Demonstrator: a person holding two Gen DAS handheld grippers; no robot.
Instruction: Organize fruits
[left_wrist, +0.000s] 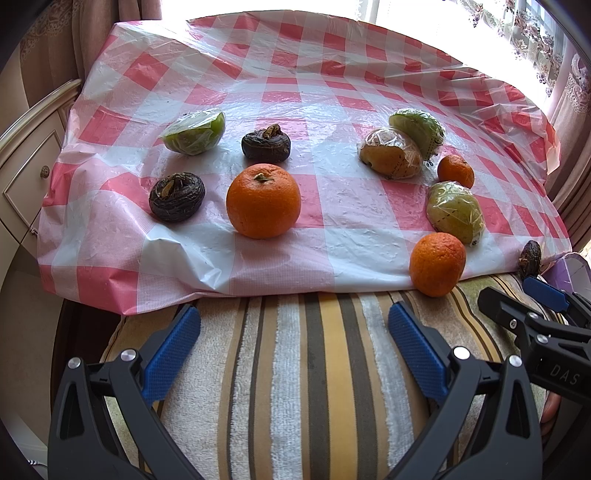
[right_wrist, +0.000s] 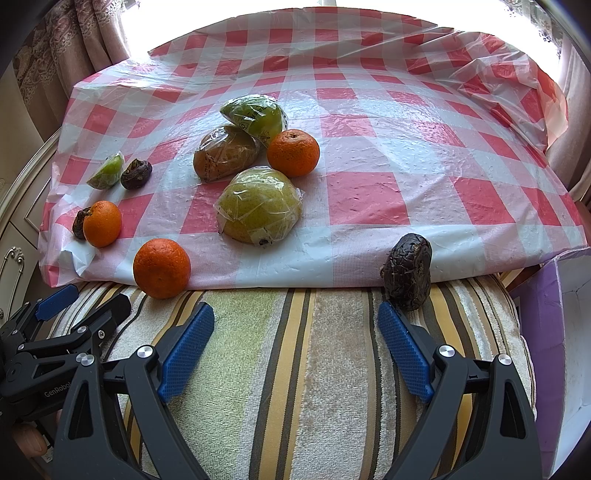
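we judge sorting not yet begun: our left gripper (left_wrist: 293, 343) and right gripper (right_wrist: 295, 341) hover spread and empty over the striped towel (right_wrist: 295, 369), nearest whose edge sits the round orange mandarin (right_wrist: 161, 268), likely first.

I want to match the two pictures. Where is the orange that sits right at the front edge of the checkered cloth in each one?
Left wrist view: the orange is low on the right, at the cloth's front edge.
Right wrist view: the same orange is low on the left, at that edge.
Shared landmark: the wrapped green fruit just behind it on the checkered cloth.
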